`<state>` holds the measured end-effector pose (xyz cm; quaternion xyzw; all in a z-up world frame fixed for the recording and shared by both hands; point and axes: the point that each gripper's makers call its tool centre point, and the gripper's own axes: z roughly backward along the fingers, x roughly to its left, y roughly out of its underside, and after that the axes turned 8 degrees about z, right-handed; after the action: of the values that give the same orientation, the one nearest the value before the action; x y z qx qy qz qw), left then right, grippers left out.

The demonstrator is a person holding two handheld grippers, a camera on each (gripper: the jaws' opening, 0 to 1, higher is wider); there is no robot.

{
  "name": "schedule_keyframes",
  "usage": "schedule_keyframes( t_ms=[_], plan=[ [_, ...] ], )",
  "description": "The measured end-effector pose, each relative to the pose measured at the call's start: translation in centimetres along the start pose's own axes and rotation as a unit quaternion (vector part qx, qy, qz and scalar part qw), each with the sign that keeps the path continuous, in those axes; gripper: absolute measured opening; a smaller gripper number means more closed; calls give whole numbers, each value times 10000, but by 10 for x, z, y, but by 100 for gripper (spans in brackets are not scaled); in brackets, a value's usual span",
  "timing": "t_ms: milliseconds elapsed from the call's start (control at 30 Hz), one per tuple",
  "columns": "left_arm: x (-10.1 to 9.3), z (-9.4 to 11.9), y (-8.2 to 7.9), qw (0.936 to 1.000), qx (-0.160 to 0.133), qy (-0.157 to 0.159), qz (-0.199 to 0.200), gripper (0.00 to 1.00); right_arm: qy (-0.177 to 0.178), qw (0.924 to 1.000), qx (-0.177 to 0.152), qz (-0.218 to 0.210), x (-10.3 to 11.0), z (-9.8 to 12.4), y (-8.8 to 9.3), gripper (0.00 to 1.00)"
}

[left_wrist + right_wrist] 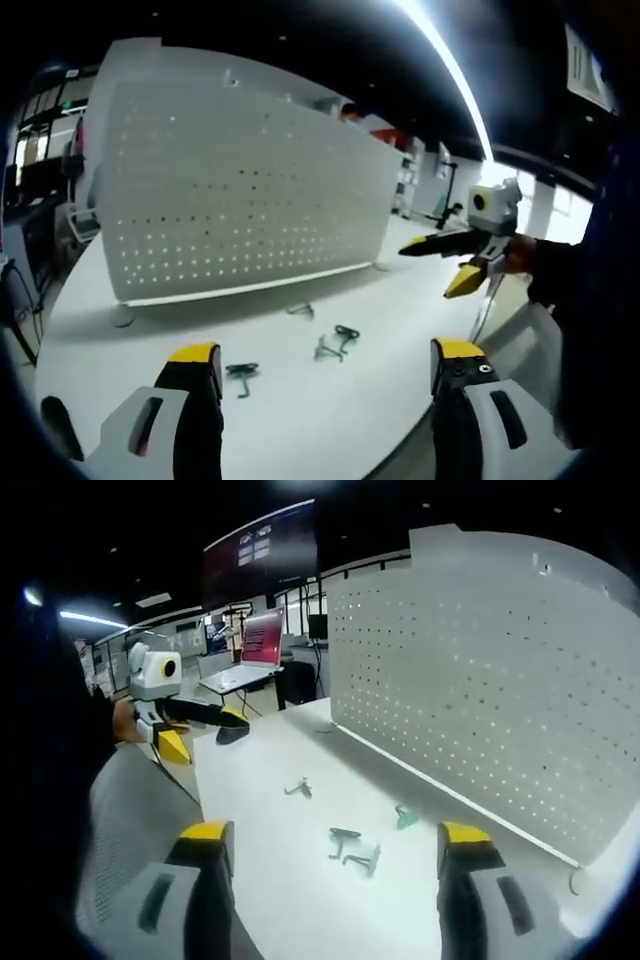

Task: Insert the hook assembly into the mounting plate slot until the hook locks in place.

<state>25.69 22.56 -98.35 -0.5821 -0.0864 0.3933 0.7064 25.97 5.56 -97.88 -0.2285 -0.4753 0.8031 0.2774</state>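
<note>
Left gripper (318, 365) and right gripper (337, 848) raised above counter (300, 440), fingers released. Small dark hooks (335, 340) loose mid-frame; white pegboard (240, 190) upright, upper left.

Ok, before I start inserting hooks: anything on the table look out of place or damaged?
Nothing looks damaged. The hooks lie loose and scattered on the white table before the upright pegboard, none mounted yet. Both grippers are open and empty.
</note>
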Motion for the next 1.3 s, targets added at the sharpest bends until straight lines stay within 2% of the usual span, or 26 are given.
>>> schedule_keyframes(
  t_ms=[400,767,1300],
  plan=[
    [1,2,-1,10000,-40,-69,6,86,-193,9998,-12,108,2,-12,-8,79],
    [2,4,-1,9999,-105,-111,-15,86,-577,9977,-11,356,13,-42,-25,76],
    [1,5,-4,9996,-260,-42,38,85,-1013,9932,229,525,28,-88,-28,69]
  ],
)
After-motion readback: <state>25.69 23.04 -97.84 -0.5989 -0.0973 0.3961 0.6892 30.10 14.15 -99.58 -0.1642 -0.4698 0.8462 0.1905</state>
